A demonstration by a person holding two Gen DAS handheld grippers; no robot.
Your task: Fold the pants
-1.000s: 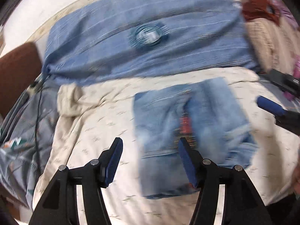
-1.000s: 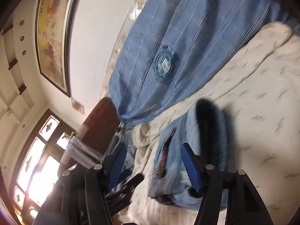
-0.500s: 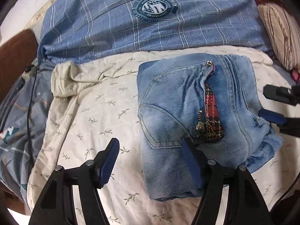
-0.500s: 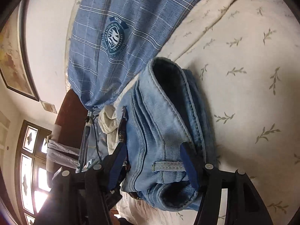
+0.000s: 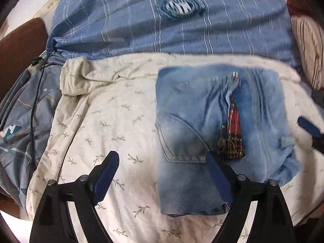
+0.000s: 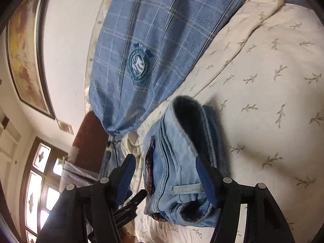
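Observation:
The light blue jeans lie folded into a compact rectangle on the cream leaf-print sheet, with a red plaid strip and a small chain on top. My left gripper hovers over the near left edge of the jeans. Its jaws are opening and do not press the denim, though the right pad overlaps it in the picture. In the right wrist view the folded stack shows end-on at its waistband. My right gripper stands open just short of that end, and its blue pad sits off the right edge of the jeans.
A blue plaid cover with a round crest lies beyond the jeans. A grey quilt and a black cable hang at the left by a brown headboard. A striped pillow is at the right. A window and a framed picture are on the walls.
My left jaws have spread wider and that camera has dipped closer to the jeans. The right gripper has rolled and sunk a little by the jeans' waistband end.

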